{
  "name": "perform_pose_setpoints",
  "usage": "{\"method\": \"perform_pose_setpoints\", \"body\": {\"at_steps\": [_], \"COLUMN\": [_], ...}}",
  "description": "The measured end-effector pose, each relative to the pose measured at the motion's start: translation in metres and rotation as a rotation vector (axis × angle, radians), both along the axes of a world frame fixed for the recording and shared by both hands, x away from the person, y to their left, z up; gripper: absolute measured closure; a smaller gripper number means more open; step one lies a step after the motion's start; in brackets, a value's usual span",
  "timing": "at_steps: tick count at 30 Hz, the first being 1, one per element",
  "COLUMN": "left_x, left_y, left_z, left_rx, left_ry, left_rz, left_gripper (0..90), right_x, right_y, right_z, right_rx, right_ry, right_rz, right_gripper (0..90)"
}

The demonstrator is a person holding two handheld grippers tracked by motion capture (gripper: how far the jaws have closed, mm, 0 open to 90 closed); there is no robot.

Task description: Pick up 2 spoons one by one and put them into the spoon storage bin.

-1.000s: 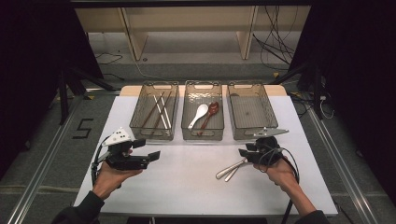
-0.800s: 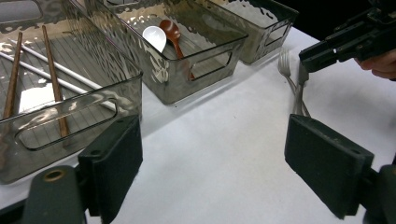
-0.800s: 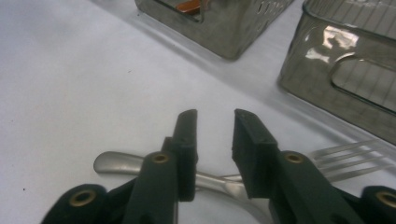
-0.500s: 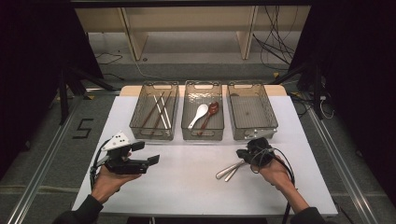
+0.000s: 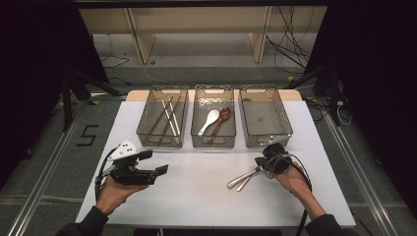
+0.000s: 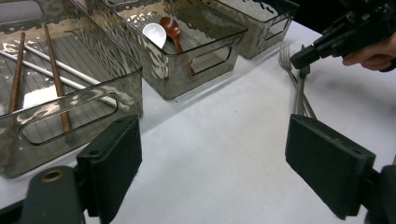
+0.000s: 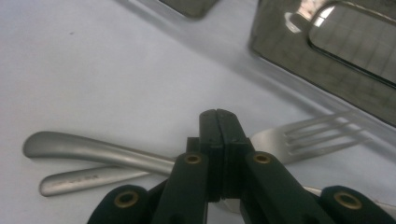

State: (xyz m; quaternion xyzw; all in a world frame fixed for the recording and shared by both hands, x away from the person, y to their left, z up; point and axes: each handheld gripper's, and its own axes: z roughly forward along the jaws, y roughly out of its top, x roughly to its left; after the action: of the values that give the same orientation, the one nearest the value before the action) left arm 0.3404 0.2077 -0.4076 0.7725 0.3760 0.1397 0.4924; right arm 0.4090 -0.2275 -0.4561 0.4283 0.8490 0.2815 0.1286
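With its fingers pressed together over two crossed forks [image 7: 154, 163] on the desk [image 5: 196, 196], the right gripper [image 5: 259, 162] may lift neither, while the left gripper [image 6: 215, 158] waits spread.

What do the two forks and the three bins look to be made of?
Forks: apparently brushed steel, grey with a dull satin sheen. Bins: likely smoky clear plastic, see-through walls with rippled reflections and moulded handle slots.

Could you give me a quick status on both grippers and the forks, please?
Right gripper jaws just closed, shut on the forks at the neck. Left gripper open, holding nothing. Forks flat on the table; empty right bin beyond, path unobstructed.
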Motion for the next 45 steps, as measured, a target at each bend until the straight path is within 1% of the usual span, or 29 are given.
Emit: {"method": "perform_pose_setpoints", "body": {"at_steps": [3, 8, 9, 14, 16, 19, 21, 28, 31, 35, 40, 45], "left_x": [0.0, 0.0, 0.0, -0.001, -0.001, -0.001, -0.001, -0.001, -0.001, -0.001, -0.002, -0.003], "left_y": [0.001, 0.002, 0.002, 0.001, 0.001, 0.001, 0.001, 0.001, 0.001, 0.0, 0.001, 0.002], "left_z": [0.0, 0.0, 0.0, 0.0, -0.001, -0.001, -0.002, -0.002, -0.002, -0.002, -0.001, -0.002], "left_rx": [-0.001, -0.007, -0.001, -0.001, 0.001, 0.007, 0.006, 0.008, 0.007, 0.013, 0.004, 0.006], "left_ry": [0.0, -0.008, -0.011, -0.012, -0.011, -0.009, -0.007, -0.007, -0.008, -0.004, -0.009, -0.006], "left_rz": [-0.001, 0.006, 0.002, 0.0, -0.002, -0.004, -0.003, -0.003, -0.002, -0.005, -0.002, -0.001], "left_gripper": [18.1, 18.0, 18.0, 17.7, 17.7, 17.6, 17.6, 17.6, 17.6, 17.6, 17.6, 17.6], "right_x": [0.003, 0.007, 0.008, 0.011, 0.011, 0.011, 0.011, 0.007, 0.002, -0.003, -0.008, -0.015], "right_y": [-0.005, -0.011, -0.013, -0.02, -0.021, -0.021, -0.022, -0.026, -0.026, -0.025, -0.024, -0.022], "right_z": [-0.002, -0.006, -0.007, -0.007, -0.008, -0.009, -0.01, -0.008, -0.007, -0.007, -0.006, -0.005], "right_rx": [-0.009, -0.04, -0.046, -0.052, -0.067, -0.091, -0.097, -0.095, -0.105, -0.108, -0.108, -0.111], "right_ry": [0.016, 0.026, 0.028, 0.044, 0.056, 0.071, 0.081, 0.127, 0.147, 0.158, 0.17, 0.19], "right_rz": [-0.021, -0.043, -0.047, -0.074, -0.08, -0.075, -0.075, -0.083, -0.072, -0.064, -0.049, -0.032], "right_gripper": [90.0, 90.0, 90.0, 90.0, 90.0, 90.0, 90.0, 90.0, 90.0, 90.0, 90.0, 90.0]}}
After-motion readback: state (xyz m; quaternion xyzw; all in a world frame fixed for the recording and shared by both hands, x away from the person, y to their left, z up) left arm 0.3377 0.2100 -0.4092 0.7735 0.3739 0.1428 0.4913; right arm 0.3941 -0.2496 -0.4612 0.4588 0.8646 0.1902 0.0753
